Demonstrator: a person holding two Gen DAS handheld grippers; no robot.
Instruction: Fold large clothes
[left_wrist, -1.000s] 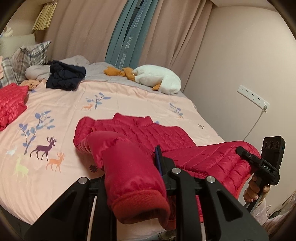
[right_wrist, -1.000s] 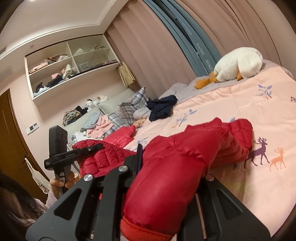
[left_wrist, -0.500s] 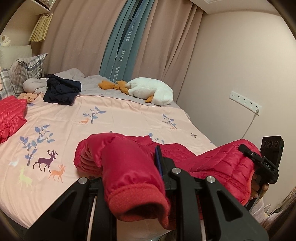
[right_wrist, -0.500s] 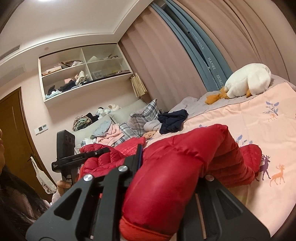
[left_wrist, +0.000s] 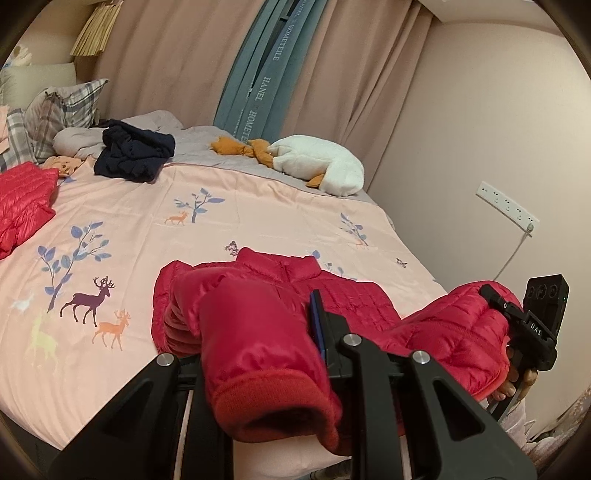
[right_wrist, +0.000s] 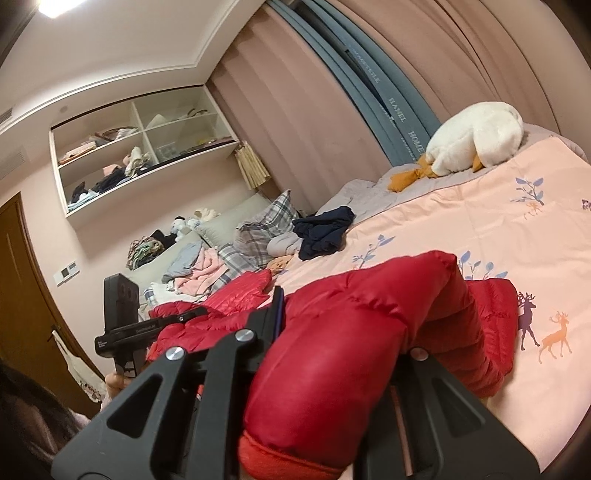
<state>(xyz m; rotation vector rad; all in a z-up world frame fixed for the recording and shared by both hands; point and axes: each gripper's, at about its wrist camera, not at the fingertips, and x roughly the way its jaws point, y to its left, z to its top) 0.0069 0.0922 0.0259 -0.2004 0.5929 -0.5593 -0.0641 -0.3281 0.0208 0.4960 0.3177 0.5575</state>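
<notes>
Across the lower middle of both frames, a red puffer jacket (left_wrist: 332, 295) is being held over the near edge of a pink deer-print bed cover (left_wrist: 258, 218). One ribbed cuff is being clamped by the left gripper (left_wrist: 273, 373), the other sleeve by the right gripper (right_wrist: 332, 369). Toward the upper right, a white plush goose (left_wrist: 317, 168) is being left by the curtains (left_wrist: 166, 62).
</notes>
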